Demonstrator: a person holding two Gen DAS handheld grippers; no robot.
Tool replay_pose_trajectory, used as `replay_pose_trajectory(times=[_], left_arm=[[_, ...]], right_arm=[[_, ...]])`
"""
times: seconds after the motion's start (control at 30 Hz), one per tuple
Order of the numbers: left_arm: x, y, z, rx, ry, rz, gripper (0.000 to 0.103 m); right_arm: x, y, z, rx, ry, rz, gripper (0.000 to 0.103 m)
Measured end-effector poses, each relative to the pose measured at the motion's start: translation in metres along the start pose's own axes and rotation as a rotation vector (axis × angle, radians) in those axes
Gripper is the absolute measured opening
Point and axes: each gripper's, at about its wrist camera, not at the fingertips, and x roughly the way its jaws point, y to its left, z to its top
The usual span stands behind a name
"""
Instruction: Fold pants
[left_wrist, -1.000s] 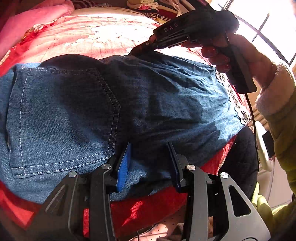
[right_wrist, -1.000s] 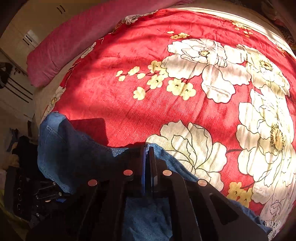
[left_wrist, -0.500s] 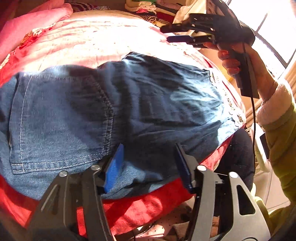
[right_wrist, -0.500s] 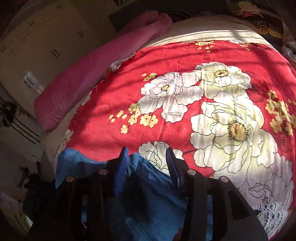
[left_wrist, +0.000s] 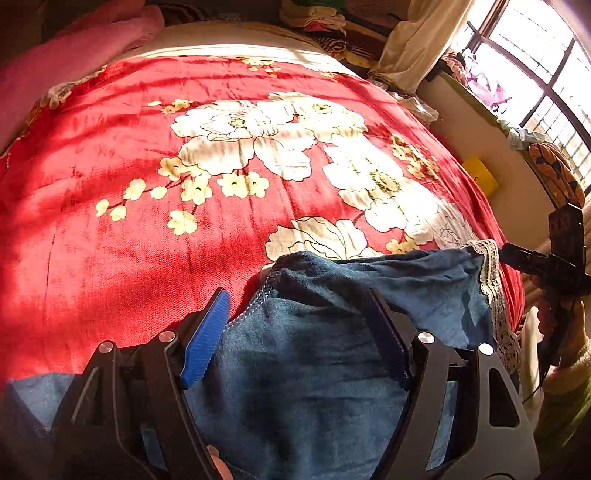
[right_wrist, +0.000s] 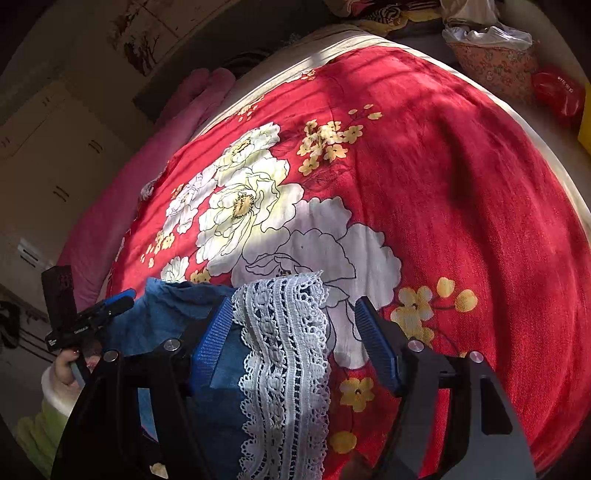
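where the red floral blanket (left_wrist: 147, 229) covers the bed, the denim pants (left_wrist: 314, 369) lie folded at its near edge, their white lace trim (right_wrist: 284, 354) running along the right side of the bundle. the denim surface is creased, with a stitched seam at the far left corner of the fold.

the left gripper (left_wrist: 303, 336) hovers over the near part of the pants; its jaws have just been opening and stand apart, blue pads clear of the cloth, which lies below and between them. the right gripper (right_wrist: 295, 339) hangs over the lace edge; its jaws have likewise just been opening and stand apart, the lace strip between them and close beside the left pad, whether touching it i cannot tell.

further out, a pink pillow (left_wrist: 66, 66) lies along the far left of the bed. a window (left_wrist: 535, 55) stands at the far right, a pale curtain (left_wrist: 417, 33) beside it. stacked textiles sit beyond the far end of the bed.
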Motion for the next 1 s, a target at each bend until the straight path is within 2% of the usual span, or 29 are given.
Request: replay_pose_trajectory(times=[0.17, 0.23, 0.3, 0.37, 0.43, 0.5, 0.53, 0.63, 0.67, 0.73, 0.77, 0.8, 0.87, 0.93, 1.0], left_arm=[[0.022, 0.006, 0.004, -0.045, 0.023, -0.036, 0.065], [0.025, 0.003, 0.005, -0.043, 0.027, -0.047, 0.048], [0.030, -0.001, 0.005, -0.029, 0.038, -0.034, 0.015], [0.032, -0.004, 0.007, -0.012, 0.038, -0.018, 0.010], [0.026, -0.007, 0.008, 0.007, 0.011, -0.018, 0.008], [0.023, -0.010, 0.012, 0.021, -0.015, -0.017, 0.008], [0.025, -0.012, 0.013, 0.032, -0.021, -0.006, 0.008], [0.035, -0.015, 0.015, 0.042, -0.033, 0.039, 0.008], [0.037, -0.014, 0.014, 0.040, -0.037, 0.048, 0.008], [0.042, -0.010, 0.013, 0.033, -0.041, 0.051, 0.008], [0.042, -0.008, 0.013, 0.031, -0.046, 0.054, 0.009], [0.041, -0.007, 0.012, 0.031, -0.054, 0.049, 0.009], [0.033, -0.007, 0.011, 0.019, -0.067, 0.038, 0.009], [0.014, -0.008, 0.010, 0.001, -0.109, 0.012, 0.018], [-0.010, -0.012, 0.005, 0.002, -0.159, -0.001, 0.043]], right_arm=[[0.032, 0.004, 0.003, 0.003, 0.059, 0.041, 0.066], [0.043, 0.010, -0.001, -0.010, 0.075, 0.046, 0.034], [0.044, 0.013, -0.004, -0.014, 0.058, 0.050, 0.023], [0.032, 0.019, -0.007, -0.035, 0.008, 0.041, 0.019], [0.015, 0.023, -0.005, -0.050, -0.049, 0.043, 0.018], [0.006, 0.027, 0.003, -0.080, -0.084, 0.035, 0.018], [0.009, 0.028, 0.008, -0.103, -0.088, 0.000, 0.018], [0.033, 0.021, 0.011, -0.135, -0.026, -0.079, 0.018], [0.043, 0.014, 0.011, -0.120, 0.004, -0.087, 0.018], [0.050, 0.006, 0.008, -0.094, 0.008, -0.076, 0.021], [0.048, 0.003, 0.008, -0.081, 0.003, -0.063, 0.023], [0.042, 0.001, 0.007, -0.054, -0.005, -0.062, 0.034], [0.022, 0.000, 0.004, -0.033, -0.042, -0.069, 0.047], [-0.004, 0.002, -0.004, -0.038, -0.086, -0.076, 0.055], [-0.030, 0.004, -0.018, -0.026, -0.121, -0.057, 0.065]])
